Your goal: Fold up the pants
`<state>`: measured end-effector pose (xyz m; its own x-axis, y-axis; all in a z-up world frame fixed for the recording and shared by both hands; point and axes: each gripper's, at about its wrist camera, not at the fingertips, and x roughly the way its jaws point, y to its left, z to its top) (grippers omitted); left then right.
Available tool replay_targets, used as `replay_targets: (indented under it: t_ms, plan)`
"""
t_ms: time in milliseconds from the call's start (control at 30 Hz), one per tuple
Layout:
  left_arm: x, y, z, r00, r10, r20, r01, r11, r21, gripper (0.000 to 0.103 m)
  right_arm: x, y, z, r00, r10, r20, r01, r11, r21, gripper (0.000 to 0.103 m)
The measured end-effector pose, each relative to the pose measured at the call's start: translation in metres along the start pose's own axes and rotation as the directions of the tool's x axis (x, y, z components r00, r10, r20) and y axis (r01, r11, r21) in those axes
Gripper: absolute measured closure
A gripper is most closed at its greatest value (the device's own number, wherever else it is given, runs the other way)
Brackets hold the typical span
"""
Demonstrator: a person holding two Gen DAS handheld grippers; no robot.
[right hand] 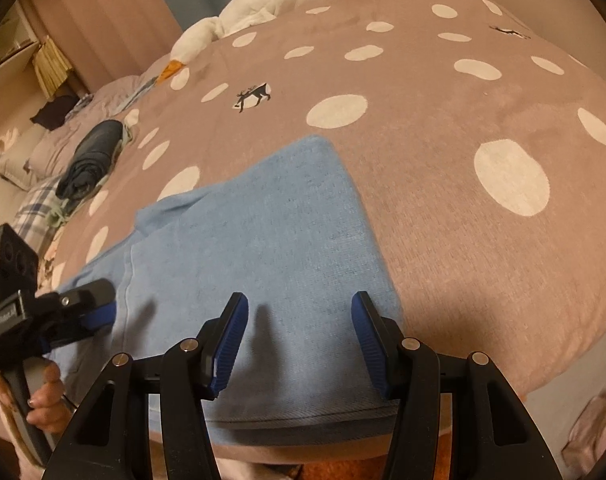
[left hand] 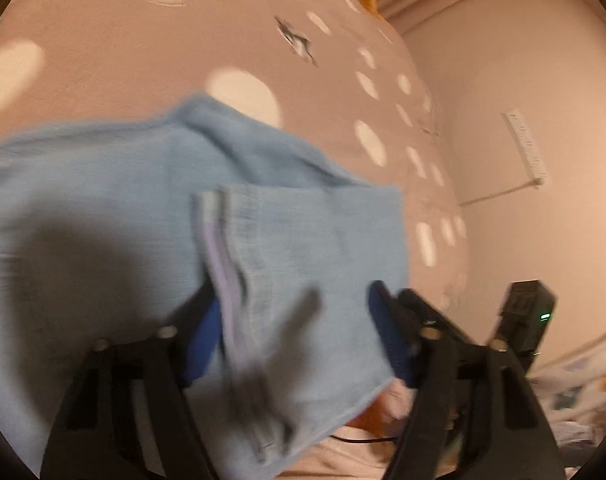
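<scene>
Light blue pants (right hand: 263,248) lie folded on a pink-brown bedspread with white dots (right hand: 443,160). My right gripper (right hand: 299,344) is open above the near edge of the pants, its blue pads apart and holding nothing. My left gripper (left hand: 299,328) stands open in a blurred left wrist view; a corner of the pants (left hand: 303,264) with a pale drawstring (left hand: 223,264) lies loosely between its fingers. In the right wrist view the left gripper (right hand: 91,312) rests at the left edge of the pants, held by a hand (right hand: 47,400).
A white plush goose (right hand: 259,8) lies at the far edge of the bed. Dark rolled clothes (right hand: 91,156) and a plaid garment (right hand: 35,208) sit at the left. A wall with a white power strip (left hand: 527,148) is to the right in the left wrist view.
</scene>
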<state>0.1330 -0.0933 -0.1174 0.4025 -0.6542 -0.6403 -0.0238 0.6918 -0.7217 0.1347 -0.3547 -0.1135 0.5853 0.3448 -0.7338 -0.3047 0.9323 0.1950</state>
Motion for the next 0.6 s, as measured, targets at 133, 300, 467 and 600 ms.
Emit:
replay_targets:
  t_ms: [133,300,467,600]
  plan:
    - [0.010,-0.002,0.003,0.996,0.092,0.019,-0.092,0.996,0.002,0.093,0.000,0.000,0.000,1.000,-0.004,0.000,0.004,1.000,0.005,0.049]
    - [-0.004,-0.015,-0.009,0.988,0.117,0.097,-0.122,0.992,0.045,0.095,-0.003,0.002,0.004,1.000,-0.012,-0.004,0.012,1.000,0.000,0.049]
    - [-0.041,-0.026,-0.019,0.976,0.152,0.158,-0.169,0.980,0.105,0.095,-0.015,0.012,0.013,1.000,-0.002,0.028,0.003,0.999,-0.038,0.049]
    - [-0.053,-0.010,-0.021,0.962,0.205,0.179,-0.226,0.969,0.102,0.095,-0.015,0.023,0.024,0.998,-0.005,0.056,0.009,0.997,-0.070,0.049]
